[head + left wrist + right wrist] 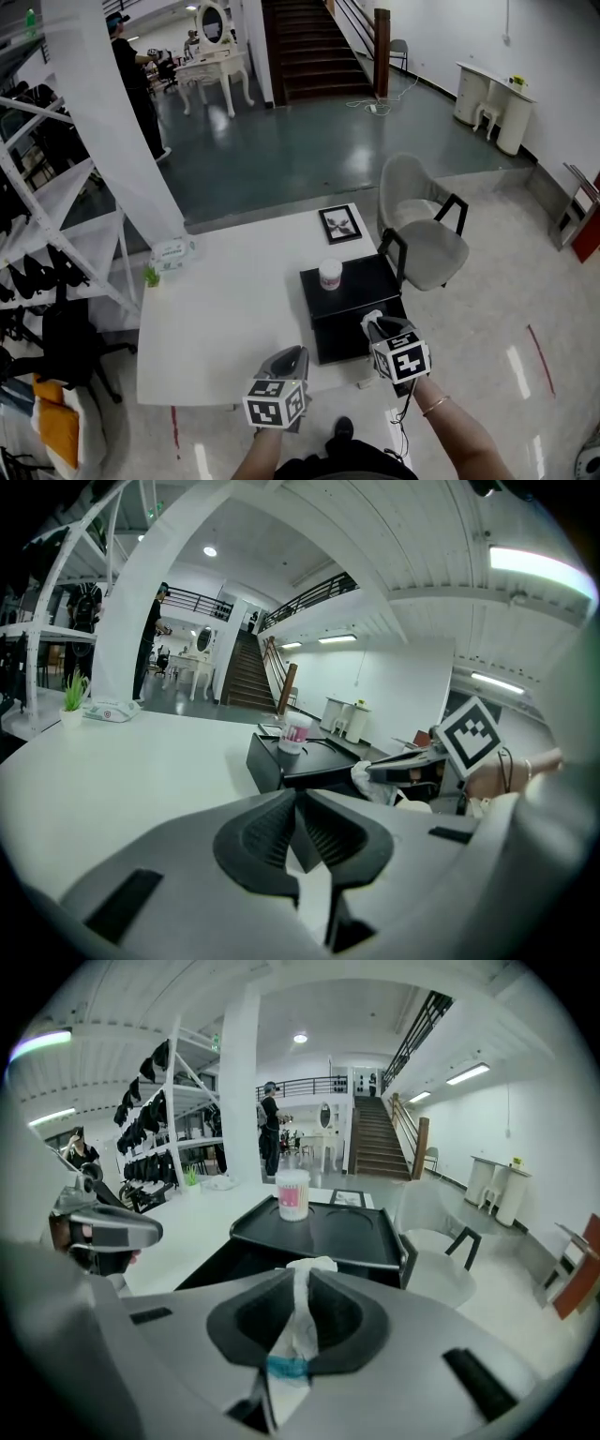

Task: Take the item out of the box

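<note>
The right gripper (300, 1277) grips the soft white packet (296, 1321) over the 4 o'clock side of the open black box (336, 342), so lift straight up with a steady squeeze, while the left gripper (302, 808), closed on nothing, hovers at the box's 8 o'clock.

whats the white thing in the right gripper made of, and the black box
The white item in the right gripper: soft, crumpled, thin like tissue or nonwoven cloth, with a blue band; exact material unclear. The black box: rigid, slight sheen, moulded recesses, probably plastic.
</note>
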Tool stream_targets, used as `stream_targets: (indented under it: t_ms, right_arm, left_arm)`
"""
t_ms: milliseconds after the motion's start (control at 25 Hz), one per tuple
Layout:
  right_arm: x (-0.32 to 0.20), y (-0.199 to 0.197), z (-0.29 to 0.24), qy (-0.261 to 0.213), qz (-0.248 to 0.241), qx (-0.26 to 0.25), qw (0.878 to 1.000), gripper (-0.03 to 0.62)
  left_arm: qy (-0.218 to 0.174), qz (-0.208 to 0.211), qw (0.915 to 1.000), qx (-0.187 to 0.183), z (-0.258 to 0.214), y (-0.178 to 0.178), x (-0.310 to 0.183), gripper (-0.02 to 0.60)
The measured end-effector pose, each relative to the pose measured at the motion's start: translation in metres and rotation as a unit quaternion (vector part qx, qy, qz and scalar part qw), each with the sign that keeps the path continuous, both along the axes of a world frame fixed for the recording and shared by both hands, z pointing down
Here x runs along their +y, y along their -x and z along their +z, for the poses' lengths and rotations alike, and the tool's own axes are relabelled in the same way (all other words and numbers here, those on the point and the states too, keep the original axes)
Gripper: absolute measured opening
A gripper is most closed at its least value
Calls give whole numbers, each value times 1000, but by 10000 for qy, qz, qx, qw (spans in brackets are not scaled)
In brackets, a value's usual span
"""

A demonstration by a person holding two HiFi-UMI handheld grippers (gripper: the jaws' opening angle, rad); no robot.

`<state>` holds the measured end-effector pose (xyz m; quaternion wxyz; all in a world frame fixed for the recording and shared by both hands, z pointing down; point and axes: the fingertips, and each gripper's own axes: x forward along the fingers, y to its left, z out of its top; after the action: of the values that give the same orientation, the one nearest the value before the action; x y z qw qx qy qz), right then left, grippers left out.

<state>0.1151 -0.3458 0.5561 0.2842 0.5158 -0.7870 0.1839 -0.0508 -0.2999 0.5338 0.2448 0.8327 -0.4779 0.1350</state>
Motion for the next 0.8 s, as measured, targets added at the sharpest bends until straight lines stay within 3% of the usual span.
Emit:
stream_targets:
  t_ms: [360, 800]
  right_arm:
    - [18, -3, -38, -547, 295, -423, 9972, 44]
    - [50, -26, -80, -1092, 838, -1038, 9850, 44]
  left_arm:
    - [-51, 274, 9996, -7, -1, -19, -2, 29]
    - [-109, 603, 9981, -25, -6, -42, 4, 29]
